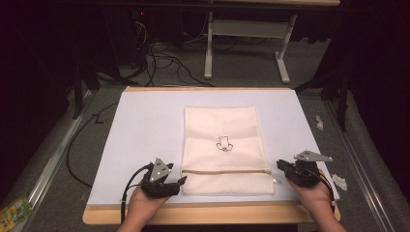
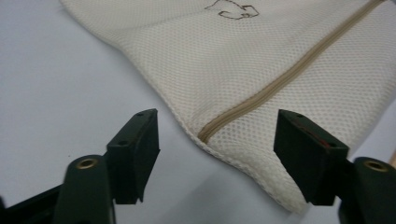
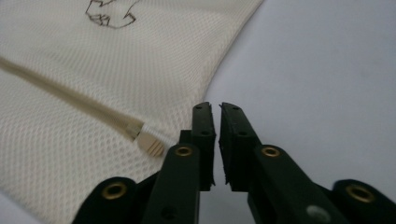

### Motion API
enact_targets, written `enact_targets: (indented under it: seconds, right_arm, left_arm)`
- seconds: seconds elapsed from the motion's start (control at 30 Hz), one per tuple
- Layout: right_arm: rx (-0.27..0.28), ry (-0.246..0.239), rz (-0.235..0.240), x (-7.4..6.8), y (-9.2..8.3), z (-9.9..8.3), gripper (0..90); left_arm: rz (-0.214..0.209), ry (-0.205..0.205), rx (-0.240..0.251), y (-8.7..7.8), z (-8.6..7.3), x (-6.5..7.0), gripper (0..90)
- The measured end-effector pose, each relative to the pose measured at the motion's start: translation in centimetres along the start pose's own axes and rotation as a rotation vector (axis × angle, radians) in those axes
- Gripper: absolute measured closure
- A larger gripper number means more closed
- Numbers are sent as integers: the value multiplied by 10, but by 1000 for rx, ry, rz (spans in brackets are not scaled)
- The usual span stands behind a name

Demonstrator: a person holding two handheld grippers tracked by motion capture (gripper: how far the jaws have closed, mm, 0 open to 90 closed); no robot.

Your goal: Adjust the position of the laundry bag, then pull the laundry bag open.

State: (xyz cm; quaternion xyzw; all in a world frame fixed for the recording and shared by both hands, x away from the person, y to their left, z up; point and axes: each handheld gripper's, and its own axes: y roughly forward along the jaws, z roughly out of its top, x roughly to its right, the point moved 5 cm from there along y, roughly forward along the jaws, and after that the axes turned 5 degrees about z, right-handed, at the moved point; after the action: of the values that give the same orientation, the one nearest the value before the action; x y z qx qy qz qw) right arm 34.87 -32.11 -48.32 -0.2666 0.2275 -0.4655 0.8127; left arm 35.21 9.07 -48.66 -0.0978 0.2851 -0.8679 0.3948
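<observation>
A cream mesh bag point(image 1: 223, 145) with a small dark outline drawing lies flat in the middle of the white board point(image 1: 145, 130). Its tan zipper point(image 1: 227, 170) runs across near the front edge. My left gripper point(image 1: 169, 183) sits at the bag's front left corner, open; in the left gripper view its jaws point(image 2: 217, 126) straddle the zipper's end point(image 2: 210, 133) without touching the mesh point(image 2: 243, 60). My right gripper point(image 1: 283, 166) rests just right of the bag, shut with nothing between its jaws point(image 3: 215, 109). The zipper pull point(image 3: 150, 145) lies just left of them.
The board rests on a wooden top whose front edge point(image 1: 208, 212) faces me. Scraps of white paper point(image 1: 340, 181) lie on the grey surface to the right, and a green packet point(image 1: 13, 212) at the far left. Cables and a white table frame point(image 1: 209, 48) are behind.
</observation>
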Motion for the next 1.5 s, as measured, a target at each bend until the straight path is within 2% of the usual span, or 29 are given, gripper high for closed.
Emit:
enact_targets:
  seconds: [0.07,0.17,0.2,0.27,0.33,0.43,0.5,0.57,0.6,0.63,0.67,0.7,0.73,0.8,0.83,0.87,0.9,0.93,0.97,1.03,1.07,1.1,1.13,1.3,1.43,1.47,1.5]
  right_arm:
    - [-29,-2,20,-2,3,-6,900]
    - [-57,-13,28,-7,8,-8,900]
    - [-70,-20,35,-10,12,-8,900]
    - [-67,-8,39,-10,13,-8,900]
    - [-67,24,55,-7,15,-10,900]
    - [-75,46,84,-4,20,-12,900]
    - [-63,51,107,-9,18,-10,900]
    - [-39,40,116,-17,14,-5,900]
    - [-33,23,136,-25,13,-2,900]
    - [-33,23,136,-25,13,-2,900]
    - [-29,-26,184,-42,13,2,900]
    - [-29,-26,184,-42,13,2,900]
    - [-24,-69,194,-53,14,5,900]
    - [-9,-86,184,-55,13,8,900]
    - [15,-85,172,-53,10,12,900]
    - [32,-65,130,-43,6,13,896]
    - [32,-65,130,-43,6,13,896]
    - [7,-32,90,-29,6,7,873]
    - [7,-32,90,-29,6,7,873]
    - [-19,-6,68,-19,7,0,821]
    - [-39,34,61,-10,9,-5,791]
    - [-39,34,61,-10,9,-5,791]
    - [-47,58,81,-9,11,-8,726]
    - [-59,67,114,-13,17,-9,689]
    - [-61,55,98,-17,19,-9,679]
    - [-103,52,105,-19,23,-13,675]
    - [-103,52,105,-19,23,-13,675]
  left_arm:
    - [2,-6,3,1,0,-1,301]
    - [11,-15,12,2,2,-2,312]
    - [15,-18,15,2,2,-2,349]
    - [25,6,28,3,2,-1,356]
    - [38,26,40,4,3,0,341]
    - [44,27,38,5,2,-1,321]
    - [45,20,29,5,2,-1,319]
    - [43,15,19,5,1,-2,320]
    - [42,13,19,6,1,-3,320]
    - [42,13,19,6,1,-3,320]
    - [43,11,21,6,1,-3,320]
    - [43,11,21,6,1,-3,319]
    - [44,10,23,6,1,-3,319]
    - [43,12,25,5,1,-2,319]
    - [41,14,26,5,1,-2,319]
    - [39,20,24,4,1,-2,319]
    - [39,20,24,4,1,-2,319]
    - [38,22,23,5,1,-2,319]
    - [38,22,23,5,1,-2,319]
    - [37,16,23,6,0,-2,319]
    - [36,14,19,6,0,-2,317]
    - [36,14,19,6,0,-2,317]
    - [37,22,13,5,-1,-3,317]
    - [41,17,24,2,-1,-4,317]
    - [41,12,22,4,-1,-4,318]
    - [40,15,20,5,-1,-3,318]
    - [37,18,18,5,-1,-3,318]
